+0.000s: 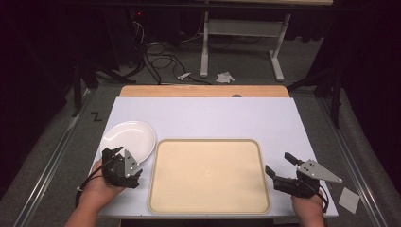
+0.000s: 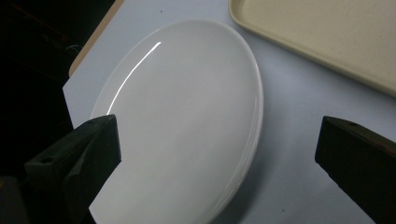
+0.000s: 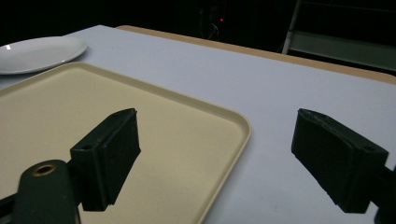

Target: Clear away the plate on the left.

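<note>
With jaws spread wide, left gripper (image 1: 115, 162) hovering at near edge of white oval plate (image 1: 128, 138), holding nothing. Plate at left side of white table (image 1: 213, 116), flat, just beside far-left corner of beige tray (image 1: 208, 176), apparently apart by a thin gap though hard to confirm from high view. From left gripper, plate lying straight ahead and slightly away from person; in left gripper view, plate (image 2: 187, 116) running between the jaws, one jaw over its near-left rim, other jaw out past its right rim above bare table, so rim on that side not yet straddled. Long axis of plate running roughly along gripper's line of sight, tilted toward far right in high view. Right gripper (image 1: 279, 169) also open and empty, parked off right edge of tray, well apart from plate; in right gripper view, one jaw over tray (image 3: 116, 107), other over table, plate (image 3: 39, 53) far off at upper left. Left hand (image 1: 101, 187) clearly nearer, likely the one to take plate. Probable next move: small shift to bring rim between jaws, then closing on near edge. Tray empty, plausible destination, lying to right of plate.
</note>
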The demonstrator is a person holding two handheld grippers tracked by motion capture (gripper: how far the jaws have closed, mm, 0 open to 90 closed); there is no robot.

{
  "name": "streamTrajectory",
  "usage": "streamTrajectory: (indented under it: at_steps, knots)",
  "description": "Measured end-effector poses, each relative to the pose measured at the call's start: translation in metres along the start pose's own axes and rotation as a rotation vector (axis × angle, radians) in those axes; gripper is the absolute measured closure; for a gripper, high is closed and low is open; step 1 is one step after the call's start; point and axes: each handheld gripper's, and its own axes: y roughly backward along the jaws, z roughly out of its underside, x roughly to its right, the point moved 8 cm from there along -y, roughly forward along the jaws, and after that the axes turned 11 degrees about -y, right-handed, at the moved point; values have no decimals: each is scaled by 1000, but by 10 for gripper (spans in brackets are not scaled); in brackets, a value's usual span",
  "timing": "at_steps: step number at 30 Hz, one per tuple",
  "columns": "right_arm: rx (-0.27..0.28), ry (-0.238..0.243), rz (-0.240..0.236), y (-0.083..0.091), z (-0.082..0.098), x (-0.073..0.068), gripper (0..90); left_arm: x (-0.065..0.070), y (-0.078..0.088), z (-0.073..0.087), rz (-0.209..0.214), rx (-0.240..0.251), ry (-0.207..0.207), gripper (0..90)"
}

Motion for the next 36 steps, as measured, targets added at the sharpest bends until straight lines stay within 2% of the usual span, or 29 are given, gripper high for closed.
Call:
streamTrajectory:
  at_steps: [2, 3, 4, 5, 6, 7, 8, 10, 11, 12, 13, 14, 17, 20, 24, 25, 26, 27, 28, 36]
  knots:
    - [2, 4, 0, 0, 0, 1, 163, 3, -3, 6, -7, -29, -60, 29]
    - [2, 4, 1, 0, 0, 1, 163, 3, -3, 6, -7, -29, -60, 34]
    - [1, 3, 0, 0, 0, 1, 162, 5, -7, 10, -18, -48, -120, 41]
    - [1, 3, 0, 0, 0, 1, 162, 5, -7, 10, -18, -48, -120, 52]
    - [-1, 2, 0, -1, 0, 1, 163, 5, -9, 13, -21, -67, -162, 60]
    - [-1, 2, 0, -1, 0, 1, 163, 6, -10, 14, -23, -71, -177, 60]
    - [-4, 3, 1, -2, 1, 1, 163, 5, -11, 18, -30, -95, -231, 109]
    - [-4, 15, -4, -3, 0, 1, 163, 4, -16, 23, -40, -127, -292, 120]
    - [-5, 13, -4, -3, 0, 1, 163, 4, -16, 23, -40, -127, -292, 121]
    - [-5, 11, -4, -3, 0, 1, 163, 5, -17, 26, -37, -149, -333, 132]
    - [-4, 12, -3, -3, 0, 1, 163, 5, -17, 26, -37, -149, -333, 149]
    - [-5, 11, -3, -3, 1, 1, 163, 6, -18, 27, -36, -147, -355, 161]
    - [-2, 10, -1, -2, 0, 1, 163, 4, -21, 29, -42, -152, -368, 187]
    - [-1, 10, -2, -1, 0, 1, 163, 0, -24, 30, -47, -155, -350, 236]
    - [1, 12, -5, -1, 0, 0, 163, -2, -25, 31, -38, -148, -358, 272]
    - [0, 11, -3, -1, 0, 1, 163, 0, -29, 27, -46, -94, -330, 272]
    - [1, 12, -3, -1, 0, 1, 163, 2, -24, 32, -10, -145, -367, 327]
    - [-2, 4, -1, -1, 0, 1, 163, 2, -24, 32, -10, -145, -367, 362]
    - [0, 11, -2, -1, 0, 1, 163, 5, -22, 34, 10, -139, -384, 390]
    - [-6, 14, -2, -2, 1, 0, 163, 9, -18, 36, 46, -138, -357, 556]
